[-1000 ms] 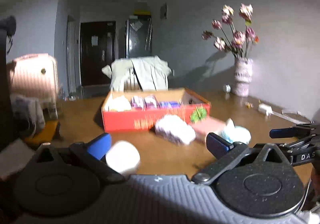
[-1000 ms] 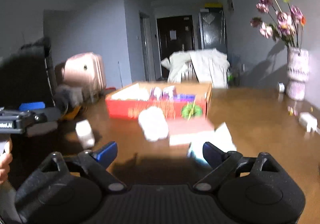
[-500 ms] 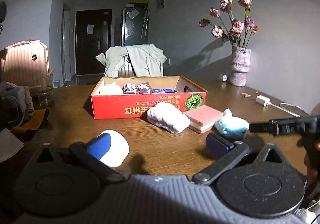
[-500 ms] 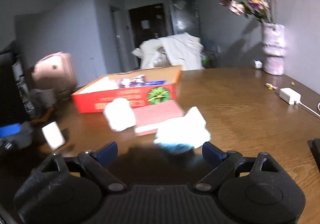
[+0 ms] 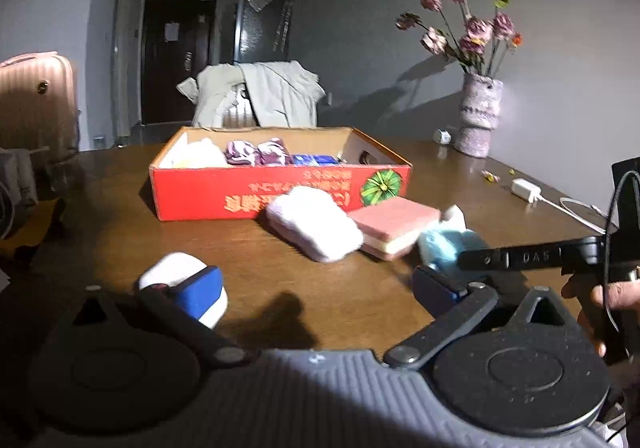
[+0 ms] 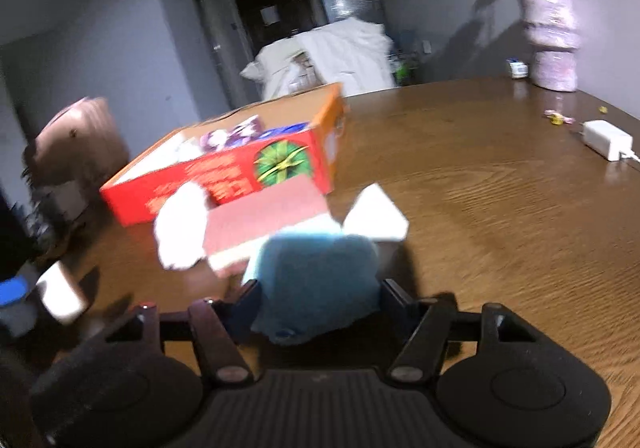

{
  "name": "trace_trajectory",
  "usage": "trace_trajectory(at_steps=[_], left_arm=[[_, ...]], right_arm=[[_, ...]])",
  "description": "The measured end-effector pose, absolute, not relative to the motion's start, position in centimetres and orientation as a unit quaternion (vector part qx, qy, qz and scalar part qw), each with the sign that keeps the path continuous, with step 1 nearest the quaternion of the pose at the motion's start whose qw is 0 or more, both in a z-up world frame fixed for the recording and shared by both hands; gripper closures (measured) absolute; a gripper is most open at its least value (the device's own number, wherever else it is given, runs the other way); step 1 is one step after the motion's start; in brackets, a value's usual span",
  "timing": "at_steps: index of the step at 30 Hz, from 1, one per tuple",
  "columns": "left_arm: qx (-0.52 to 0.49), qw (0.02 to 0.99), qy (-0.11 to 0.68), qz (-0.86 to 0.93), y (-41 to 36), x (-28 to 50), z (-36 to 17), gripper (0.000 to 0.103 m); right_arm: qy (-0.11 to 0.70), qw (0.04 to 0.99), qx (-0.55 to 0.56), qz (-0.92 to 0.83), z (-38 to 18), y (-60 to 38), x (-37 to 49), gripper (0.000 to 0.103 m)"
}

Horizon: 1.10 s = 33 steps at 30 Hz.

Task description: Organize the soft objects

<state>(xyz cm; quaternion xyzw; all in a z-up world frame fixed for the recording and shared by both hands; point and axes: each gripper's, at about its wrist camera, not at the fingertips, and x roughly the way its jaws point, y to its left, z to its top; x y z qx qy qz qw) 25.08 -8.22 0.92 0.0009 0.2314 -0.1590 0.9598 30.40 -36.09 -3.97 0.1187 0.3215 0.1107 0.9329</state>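
Red cardboard box (image 5: 280, 187), open-topped, on the wooden table (image 5: 280, 288) at your 12 o'clock. Contents, left to right: a pale cloth bundle (image 5: 200, 155), two purple-and-white rolled pieces (image 5: 258, 151), a blue packet (image 5: 314, 159). The right end of the box appears bare.

Loose items in front of the box, left to right: a white pad (image 5: 176, 276) at your 10 o'clock, behind the left finger of your left tongs; a white fluffy towel roll (image 5: 316, 228) touching the box front; a pink sponge block (image 5: 394, 226) just beside the towel; a light blue fuzzy cloth (image 5: 442, 246) at your 1 o'clock with a white tag (image 6: 376, 217) behind it.

Vase of dried flowers (image 5: 480, 115) at 2 o'clock, well apart from the box.

Left tongs (image 5: 320, 284): tilted downward toward the table, jaws spread wide, nothing between them.

Right tongs (image 6: 316, 304): angled down, jaws closing, the blue cloth between the fingers; whether the pads already press on it you cannot tell from the blurred view. Your right hand (image 5: 612, 294) grips the handle at 3 o'clock.
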Motion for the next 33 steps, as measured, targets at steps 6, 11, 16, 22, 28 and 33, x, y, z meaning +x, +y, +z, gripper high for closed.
trace_trajectory(at_steps=[6, 11, 16, 22, 28, 33], left_arm=[[-0.016, 0.944, 0.26, -0.2, -8.5, 24.8, -0.1, 0.001], [-0.073, 0.929, 0.298, -0.206, -6.7, 25.6, -0.6, 0.014], [-0.098, 0.919, 0.314, -0.217, -5.8, 26.1, -1.0, 0.018], [-0.09, 0.903, 0.338, -0.249, -8.0, 26.8, -2.3, 0.049], [-0.121, 0.89, 0.351, -0.266, -7.5, 27.4, -3.0, 0.061], [-0.13, 0.887, 0.35, -0.271, -7.5, 27.6, -3.1, 0.061]], right_arm=[[0.339, 0.91, 0.111, 0.211, -4.0, -30.5, 26.2, 0.041], [0.326, 0.912, 0.123, 0.215, -2.6, -30.1, 24.6, 0.04], [0.316, 0.919, 0.136, 0.192, -2.1, -31.6, 25.6, 0.037], [0.319, 0.911, 0.157, 0.209, -3.1, -32.0, 28.4, 0.045], [0.332, 0.897, 0.175, 0.232, -4.2, -31.3, 29.2, 0.061], [0.333, 0.894, 0.188, 0.233, -4.5, -31.4, 29.1, 0.063]])
